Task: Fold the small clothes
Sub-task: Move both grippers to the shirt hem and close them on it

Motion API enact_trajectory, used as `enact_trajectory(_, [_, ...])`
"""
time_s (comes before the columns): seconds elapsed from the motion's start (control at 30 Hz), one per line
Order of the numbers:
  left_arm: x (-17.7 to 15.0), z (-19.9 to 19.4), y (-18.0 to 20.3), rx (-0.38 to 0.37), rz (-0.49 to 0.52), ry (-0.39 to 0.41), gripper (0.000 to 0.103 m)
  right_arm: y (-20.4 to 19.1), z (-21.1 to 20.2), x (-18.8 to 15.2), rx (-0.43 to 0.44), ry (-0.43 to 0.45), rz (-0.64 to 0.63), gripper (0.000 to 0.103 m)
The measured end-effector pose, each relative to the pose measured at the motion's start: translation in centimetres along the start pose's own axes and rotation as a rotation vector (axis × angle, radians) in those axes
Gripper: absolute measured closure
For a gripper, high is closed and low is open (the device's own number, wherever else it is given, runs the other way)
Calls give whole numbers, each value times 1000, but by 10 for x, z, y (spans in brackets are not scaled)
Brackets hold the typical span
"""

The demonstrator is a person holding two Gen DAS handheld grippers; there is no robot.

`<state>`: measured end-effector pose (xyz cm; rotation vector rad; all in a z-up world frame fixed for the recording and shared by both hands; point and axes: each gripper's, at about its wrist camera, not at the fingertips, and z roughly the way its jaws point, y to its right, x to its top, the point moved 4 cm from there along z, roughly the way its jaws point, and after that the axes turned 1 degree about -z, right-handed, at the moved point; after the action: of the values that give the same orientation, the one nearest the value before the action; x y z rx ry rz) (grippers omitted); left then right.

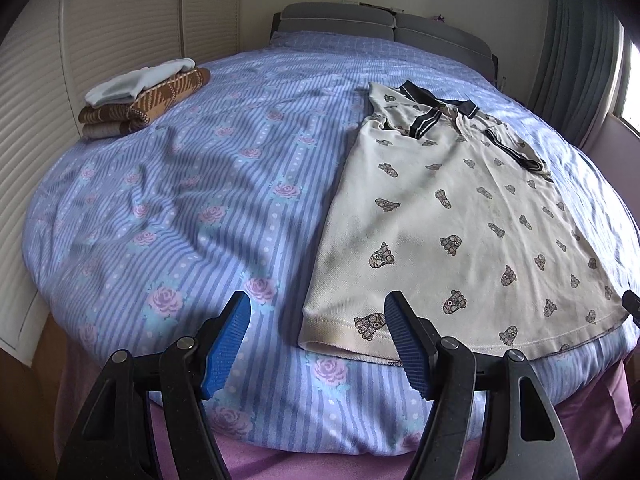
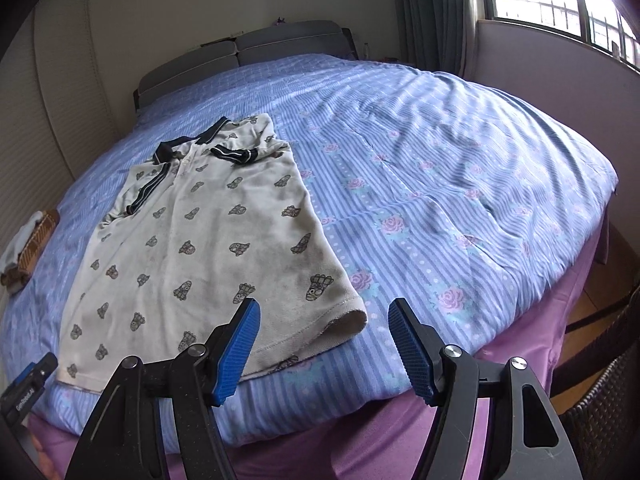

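My left gripper [image 1: 318, 344] stands released, blue pads apart and nothing between them. Its right-hand pad hangs over the near left corner of the polo shirt [image 1: 448, 216], whether touching I cannot tell; the other pad is over bare bedspread [image 1: 168, 184]. My right gripper [image 2: 324, 346] is likewise unclenched and empty. Its left-hand pad sits over the hem, and the near right corner lies just ahead, between the pads.

The shirt lies flat, front up, on the bed directly ahead of both tools, hem [image 2: 304, 340] nearest and running across between them.

Handling, as I judge it: light, soft knit, limp, no stiffness to hold a shape. It will drape and drag on the bedspread. The stitched hem corners are the firmest purchase, one per tool.

Long axis runs straight away from me, hem near, dark striped collar [image 1: 440, 110] far, pointing toward the headboard [image 1: 384, 26]. Sleeves appear already turned inward over the chest.

Further off, left of the left tool, a folded stack [image 1: 140, 96] rests near the bed's edge.
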<state>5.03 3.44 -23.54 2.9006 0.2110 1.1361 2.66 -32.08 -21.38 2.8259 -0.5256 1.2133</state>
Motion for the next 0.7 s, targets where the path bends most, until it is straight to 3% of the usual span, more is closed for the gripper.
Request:
enact_trajectory(0.1, [-3, 7, -1, -11, -12, -27, 39, 0, 4, -2, 1, -15, -1, 45])
enact_trajectory(0.33, [-11, 26, -11, -40, -82, -99, 48, 7, 10, -4, 6, -39, 29, 46])
enact_trajectory(0.43, [-12, 29, -11, -57, -87, -103, 51, 10, 14, -4, 9, -54, 49, 46])
enact_trajectory(0.57, [-13, 32, -4, -85, -69, -114, 64, 12, 16, -4, 11, -61, 62, 46])
enact_trajectory(0.7, [-14, 33, -1, -94, -68, -117, 67, 15, 19, -5, 17, -71, 81, 45])
